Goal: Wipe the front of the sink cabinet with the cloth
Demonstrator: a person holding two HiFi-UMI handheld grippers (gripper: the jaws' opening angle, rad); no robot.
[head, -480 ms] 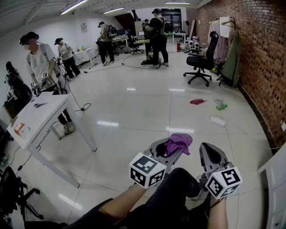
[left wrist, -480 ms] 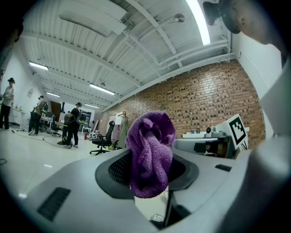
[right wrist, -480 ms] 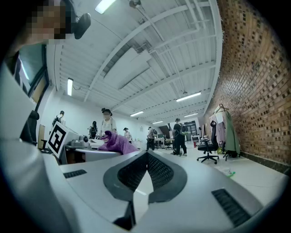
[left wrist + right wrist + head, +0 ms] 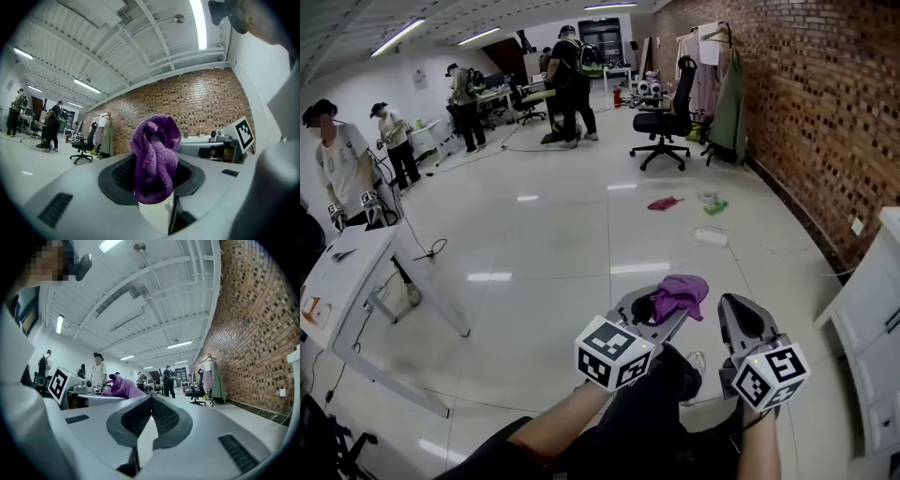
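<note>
One cloth (image 4: 680, 293), purple — left gripper (image 4: 658, 316) clamping

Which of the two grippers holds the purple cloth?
The left gripper: its jaws are clamped on the purple cloth, which is bunched between them. The right gripper has its jaws closed together with nothing between them.

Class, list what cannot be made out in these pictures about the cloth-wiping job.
- White cabinet, head view: cut off by right edge; no sink visible.
- Pink item on floor, head view: too small to identify.
- Purple cloth, left gripper view: lower part hidden between the jaws.
</note>
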